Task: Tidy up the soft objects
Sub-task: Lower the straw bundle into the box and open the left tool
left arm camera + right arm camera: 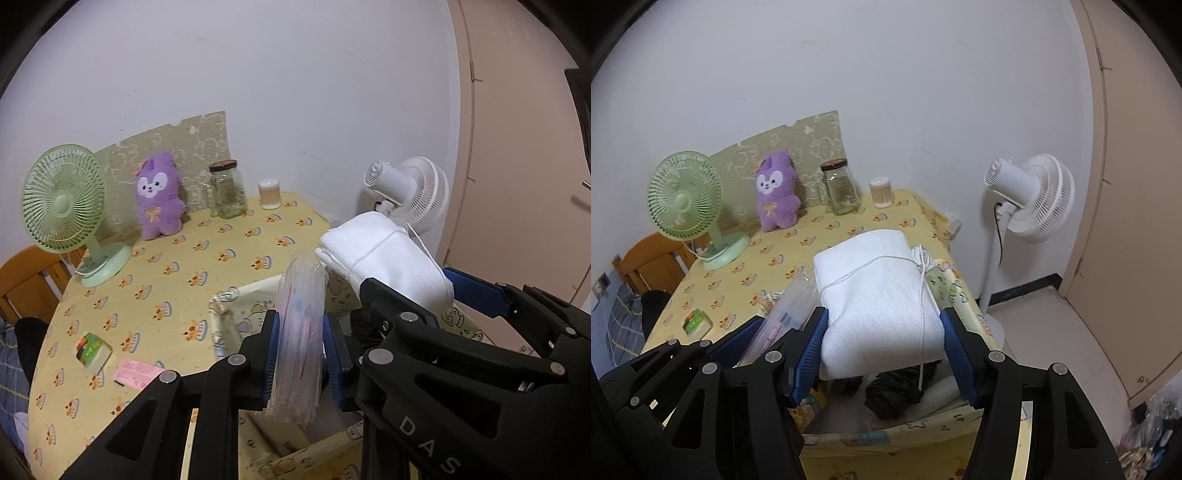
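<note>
Hovering over the fabric storage box (964, 295) at the table's (221, 266) near edge, the left gripper (301, 350) pinches a clear plastic packet (301, 332); the right gripper (882, 347) clamps a string-tied white cloth bundle (879, 288). Neither is deposited yet; dark items already lie inside, and the purple plush toy (159, 195) waits at the far side.

I count two fans (685, 203), one purple plush toy (775, 192), one glass jar (841, 188), one white cloth bundle (879, 295), one clear plastic packet (301, 332) and one fabric basket (221, 310).

white towel bundle (879, 295), purple plush (776, 192)
</note>
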Demonstrator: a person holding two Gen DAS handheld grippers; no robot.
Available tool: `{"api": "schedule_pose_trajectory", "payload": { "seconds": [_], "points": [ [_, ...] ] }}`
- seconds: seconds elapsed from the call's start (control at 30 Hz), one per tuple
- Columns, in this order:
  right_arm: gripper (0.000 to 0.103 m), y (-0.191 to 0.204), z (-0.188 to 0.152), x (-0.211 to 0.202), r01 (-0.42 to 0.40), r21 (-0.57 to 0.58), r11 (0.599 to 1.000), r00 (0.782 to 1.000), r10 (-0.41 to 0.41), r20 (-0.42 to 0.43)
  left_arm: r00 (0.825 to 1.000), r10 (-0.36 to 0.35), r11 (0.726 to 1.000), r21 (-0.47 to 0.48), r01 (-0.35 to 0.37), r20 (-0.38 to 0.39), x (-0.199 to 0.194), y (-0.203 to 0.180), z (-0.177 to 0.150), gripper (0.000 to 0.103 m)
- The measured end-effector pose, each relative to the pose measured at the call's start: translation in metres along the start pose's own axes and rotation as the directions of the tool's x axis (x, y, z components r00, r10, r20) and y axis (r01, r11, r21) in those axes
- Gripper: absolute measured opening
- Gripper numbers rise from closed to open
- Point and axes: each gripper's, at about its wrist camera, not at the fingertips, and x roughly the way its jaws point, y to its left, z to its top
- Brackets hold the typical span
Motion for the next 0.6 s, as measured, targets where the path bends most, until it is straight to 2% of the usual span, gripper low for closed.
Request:
{"api": "schedule_pose_trajectory", "payload": {
  "seconds": [0.17,0.23,0.37,0.43,0.6],
  "points": [
    [0.065,-0.011,-0.001,0.006,0.022,0.019,1.0,1.0,-0.022,-0.013,1.0,-0.025,1.0,0.013,0.026,-0.016,0.01,-0.007,0.0,0.026],
    [0.065,-0.014,-0.002,0.008,0.028,0.025,0.999,0.999,-0.028,-0.018,0.999,-0.037,0.999,0.017,0.037,-0.023,0.014,-0.009,0.0,0.029],
    [0.065,-0.019,-0.004,0.013,0.047,0.031,0.998,0.999,-0.046,-0.029,0.999,-0.03,0.999,0.034,0.032,-0.04,0.022,-0.012,0.0,0.044],
    [0.064,-0.02,-0.005,0.015,0.054,0.029,0.998,0.998,-0.053,-0.034,0.999,-0.009,0.999,0.039,0.011,-0.052,0.026,-0.011,-0.001,0.059],
    [0.064,-0.017,-0.006,0.022,0.02,0.032,0.999,0.999,-0.019,-0.047,0.998,-0.007,0.999,0.053,0.01,-0.067,0.027,-0.007,-0.003,0.074]
  ]
}}
